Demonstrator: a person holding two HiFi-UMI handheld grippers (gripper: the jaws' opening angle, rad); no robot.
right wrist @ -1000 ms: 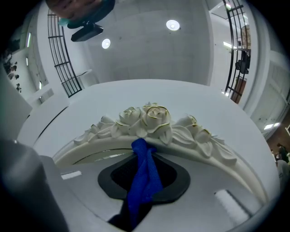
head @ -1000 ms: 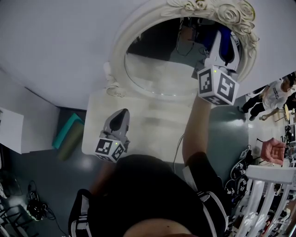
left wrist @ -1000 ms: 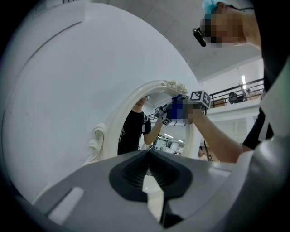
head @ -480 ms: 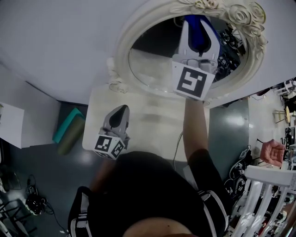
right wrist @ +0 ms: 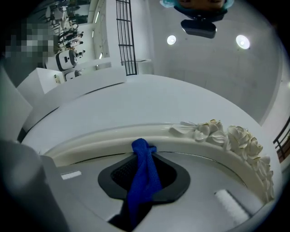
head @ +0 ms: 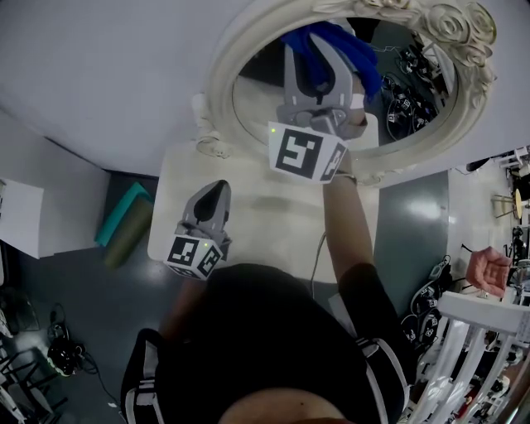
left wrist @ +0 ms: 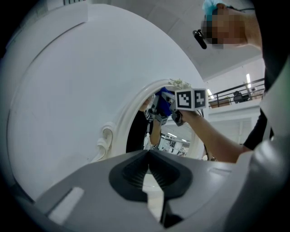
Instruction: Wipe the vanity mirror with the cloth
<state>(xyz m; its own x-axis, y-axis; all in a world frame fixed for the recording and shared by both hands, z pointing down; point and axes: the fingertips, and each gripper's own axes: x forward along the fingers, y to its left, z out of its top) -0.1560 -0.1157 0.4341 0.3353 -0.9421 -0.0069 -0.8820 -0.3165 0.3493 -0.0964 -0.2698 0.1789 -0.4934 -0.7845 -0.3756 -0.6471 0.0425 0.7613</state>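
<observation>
The oval vanity mirror in its cream rose-carved frame stands at the top of the head view. My right gripper is held up against the glass, left of the mirror's middle, shut on the blue cloth, which is bunched at its tips. In the right gripper view the cloth runs between the jaws, with the frame just beyond. My left gripper hovers low over the vanity top, shut and empty. In the left gripper view its tips meet, and the mirror frame stands beyond them.
The white vanity top lies under both arms. A teal roll lies on the dark floor at left. A white chair and cables are at the right. A white wall backs the mirror.
My right gripper has swept leftward across the glass with the blue cloth, from the mirror's right edge to left of centre. The left gripper has stayed put.
</observation>
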